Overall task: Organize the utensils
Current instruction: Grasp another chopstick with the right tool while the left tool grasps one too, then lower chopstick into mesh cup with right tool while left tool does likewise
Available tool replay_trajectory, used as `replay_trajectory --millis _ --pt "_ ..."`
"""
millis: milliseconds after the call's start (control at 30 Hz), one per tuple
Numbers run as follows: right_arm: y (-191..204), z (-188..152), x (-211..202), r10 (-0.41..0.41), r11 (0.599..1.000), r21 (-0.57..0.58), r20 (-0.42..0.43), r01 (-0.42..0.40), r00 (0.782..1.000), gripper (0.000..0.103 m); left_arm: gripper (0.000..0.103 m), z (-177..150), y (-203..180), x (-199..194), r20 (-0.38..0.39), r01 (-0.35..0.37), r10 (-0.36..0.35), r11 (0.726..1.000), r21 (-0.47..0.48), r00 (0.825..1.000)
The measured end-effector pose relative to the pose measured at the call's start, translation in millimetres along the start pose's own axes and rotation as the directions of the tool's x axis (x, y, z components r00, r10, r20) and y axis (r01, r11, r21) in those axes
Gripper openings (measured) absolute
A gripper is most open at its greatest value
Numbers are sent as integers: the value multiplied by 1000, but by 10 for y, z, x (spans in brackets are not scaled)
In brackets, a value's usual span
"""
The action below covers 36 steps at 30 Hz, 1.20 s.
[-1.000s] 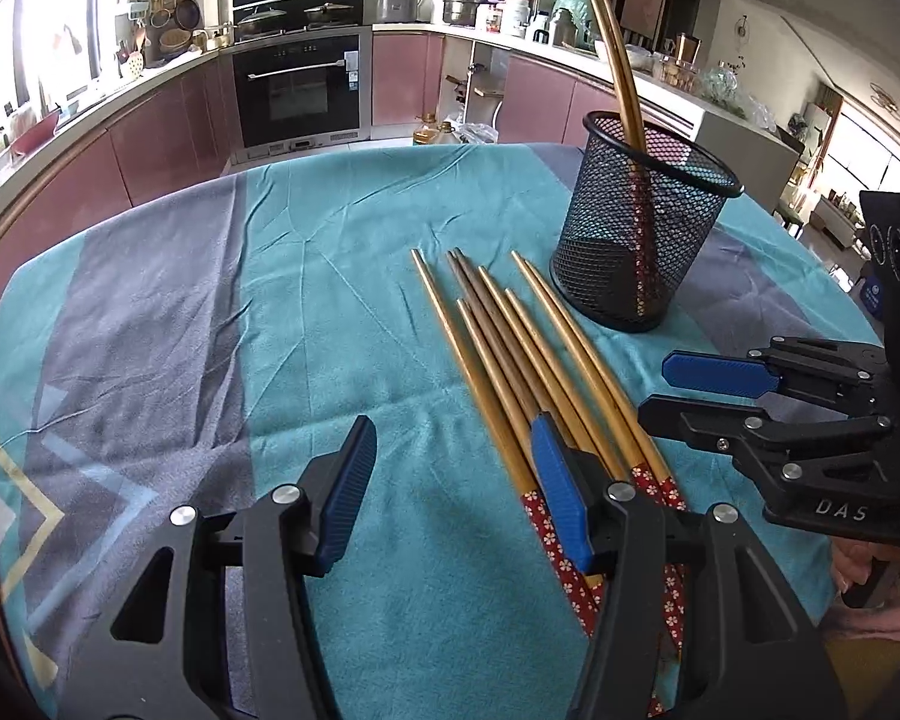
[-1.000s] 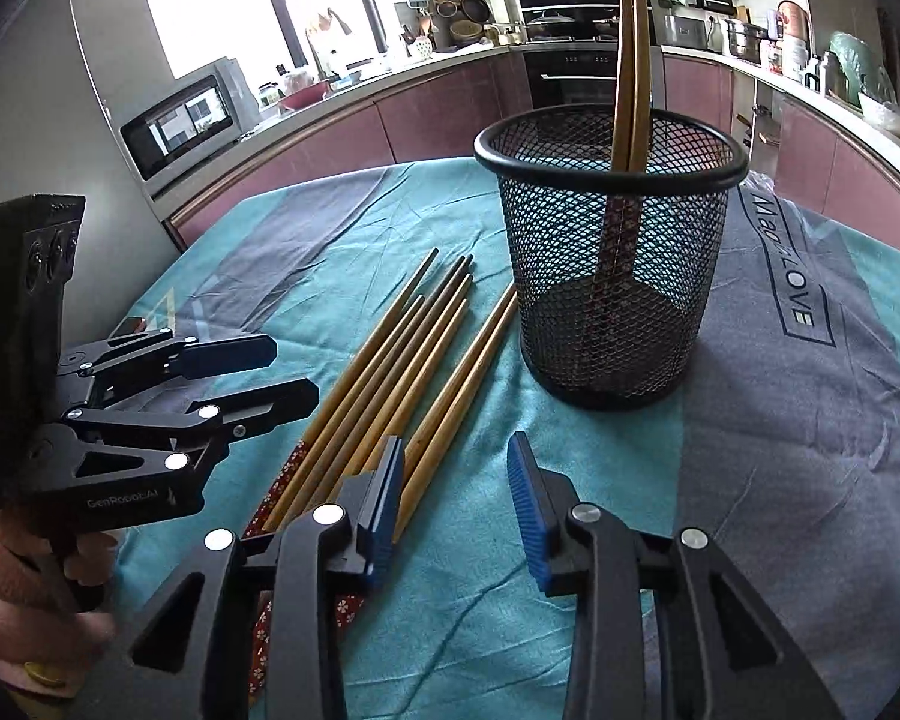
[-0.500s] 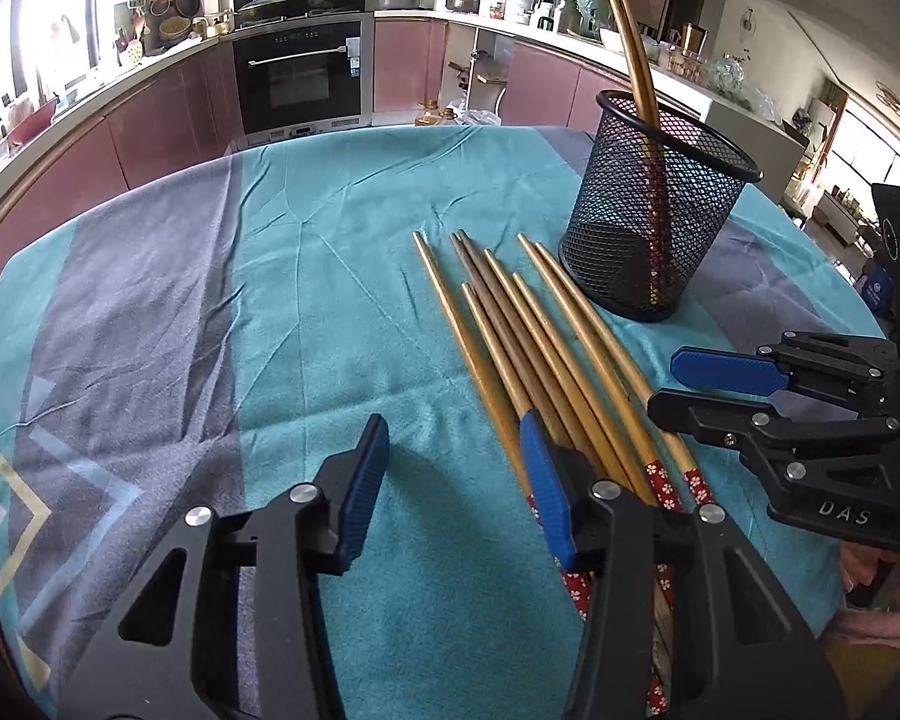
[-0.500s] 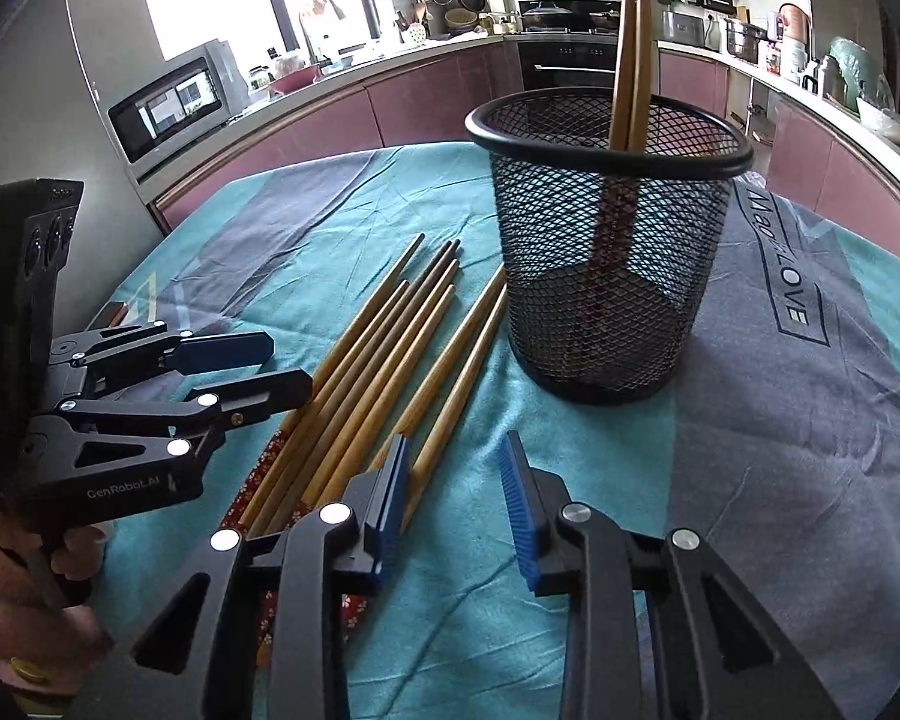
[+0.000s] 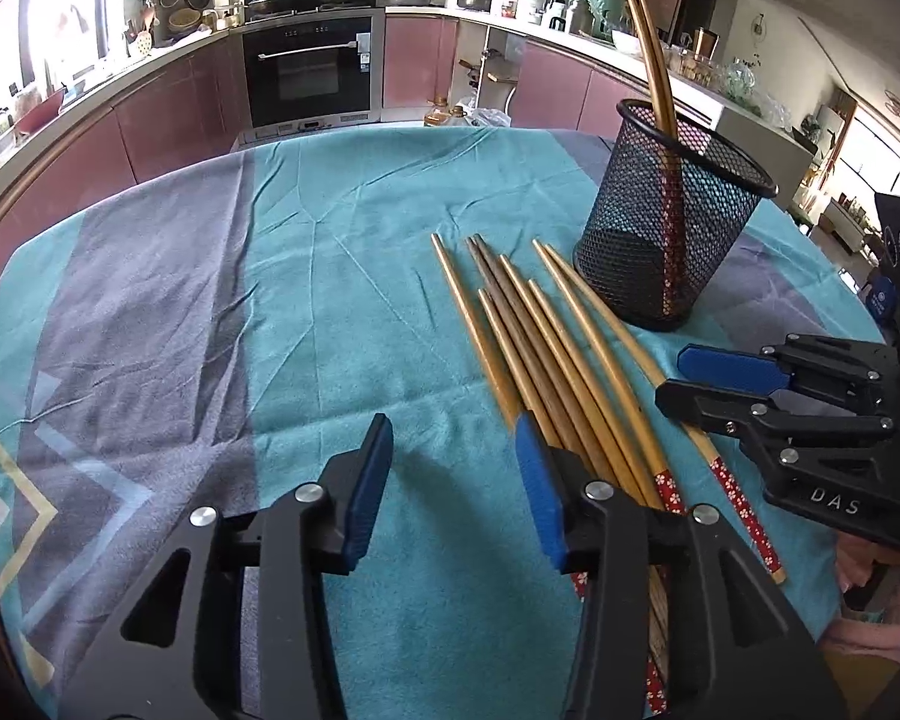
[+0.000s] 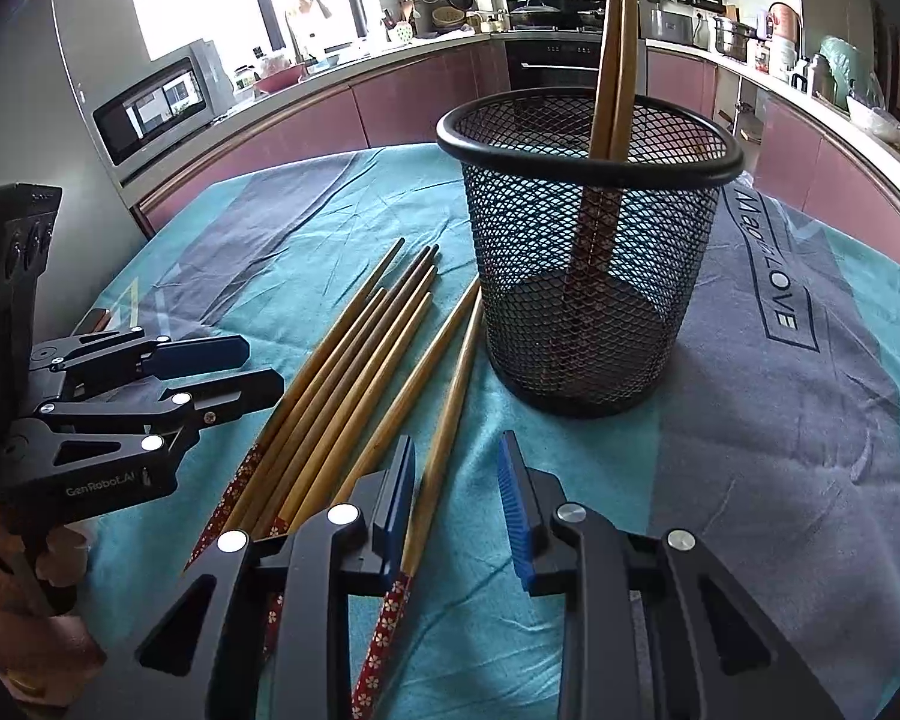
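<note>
Several loose wooden chopsticks (image 5: 546,360) with red flowered ends lie side by side on the teal cloth, seen as a fan of chopsticks (image 6: 354,372) in the right wrist view. A black mesh cup (image 5: 660,240) stands upright behind them with two chopsticks (image 5: 648,48) in it; that mesh cup (image 6: 588,300) is close ahead of the right gripper. My left gripper (image 5: 453,438) is open over bare cloth, its right finger above the bundle's left edge. My right gripper (image 6: 457,450) is open low over the bundle's right edge, with the outermost chopstick beside its left pad, not pressed.
The table wears a teal and grey cloth (image 5: 210,330). Each gripper shows in the other's view: the right gripper (image 5: 675,373) and the left gripper (image 6: 264,365) flank the bundle. A hand (image 6: 30,600) holds the left one. Kitchen counters and an oven (image 5: 306,72) stand behind.
The jaws of both grippers have narrowed a little. Both hands stay almost where they were beside the chopsticks, and nothing has been picked up.
</note>
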State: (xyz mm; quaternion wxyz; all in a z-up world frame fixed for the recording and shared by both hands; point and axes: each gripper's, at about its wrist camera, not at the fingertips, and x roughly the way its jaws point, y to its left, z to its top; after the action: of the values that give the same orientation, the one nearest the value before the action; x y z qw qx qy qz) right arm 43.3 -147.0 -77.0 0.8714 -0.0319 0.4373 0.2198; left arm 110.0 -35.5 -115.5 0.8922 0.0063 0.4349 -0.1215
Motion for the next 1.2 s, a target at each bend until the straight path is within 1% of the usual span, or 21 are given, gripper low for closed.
replay_trajectory --millis 67,267,367,500,567,600,633,700,800,900,1067,1200 --pt "0 5 8 -1 1000 -2 0 1 1000 27 44 29 5 0 4 13 -13 1000 -3 1000" --pt "-3 2 16 -7 1000 -6 0 7 1000 26 44 66 -58 125 -15 10 -9 1000 22 1000" --pt "4 23 36 -10 1000 -8 -1 10 1000 25 40 91 -71 157 -18 -6 6 1000 30 1000" --pt "-3 47 63 -13 1000 -10 0 13 1000 19 29 116 -37 183 -24 -21 21 999 24 999" --pt "-21 56 67 -3 1000 -4 -1 3 1000 15 24 127 -14 191 -28 -21 22 1000 16 999" --pt "-27 57 66 3 1000 -1 -1 -3 1000 11 21 132 -5 196 -30 -21 22 1000 12 999" --pt "-30 57 71 14 1000 3 -3 -14 1000 9 20 143 6 201 -31 -18 18 1000 3 999" --pt "-36 52 72 18 1000 10 -1 -18 1000 8 14 161 26 217 -34 -11 10 1000 -12 999" --pt "-69 45 58 35 999 32 3 -35 999 7 9 168 49 224 -32 -1 0 999 -38 999" --pt "-125 36 23 54 997 57 10 -54 999 6 8 149 60 214 -28 4 -5 998 -55 1000" --pt "-132 39 -81 67 996 52 34 -69 997 6 8 120 72 137 -13 16 -17 998 -63 1000" --pt "-105 46 -216 103 994 39 68 -106 992 6 8 126 81 -21 15 59 -59 996 -71 998"
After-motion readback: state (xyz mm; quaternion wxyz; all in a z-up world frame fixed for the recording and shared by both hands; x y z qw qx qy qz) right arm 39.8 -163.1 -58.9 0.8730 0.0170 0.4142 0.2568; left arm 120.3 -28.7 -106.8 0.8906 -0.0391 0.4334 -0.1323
